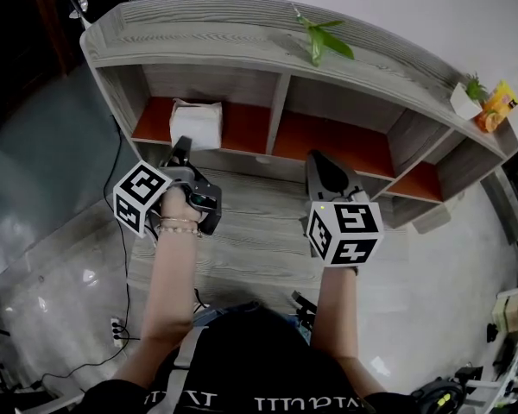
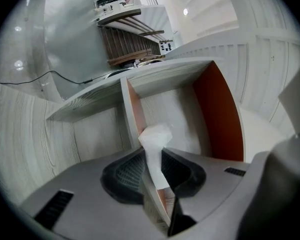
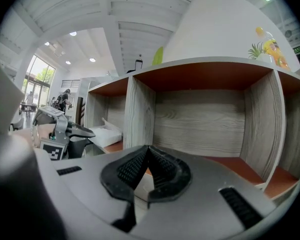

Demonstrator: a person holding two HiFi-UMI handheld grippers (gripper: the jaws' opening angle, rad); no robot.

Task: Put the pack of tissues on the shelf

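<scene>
The white pack of tissues (image 1: pixel 196 121) rests on the orange floor of the grey wooden shelf's (image 1: pixel 242 33) left compartment. My left gripper (image 1: pixel 182 147) reaches level into that compartment, its tips at the pack's near left corner. In the left gripper view, which is rolled sideways, a thin white edge of the pack (image 2: pixel 156 136) runs between the pads, and the left gripper (image 2: pixel 152 151) is shut on it. My right gripper (image 1: pixel 322 164) hovers in front of the middle compartment. Its jaws (image 3: pixel 149 148) are shut with nothing between them. The right gripper view also shows the pack (image 3: pixel 109 132) beyond the left gripper (image 3: pixel 87 132).
A leafy sprig (image 1: pixel 324 37) lies on the shelf top. A small potted plant (image 1: pixel 469 93) and an orange drink bottle (image 1: pixel 498 106) stand at its right end. The middle compartment (image 3: pixel 200 124) holds nothing. A cable and power strip (image 1: pixel 116 326) lie on the floor at left.
</scene>
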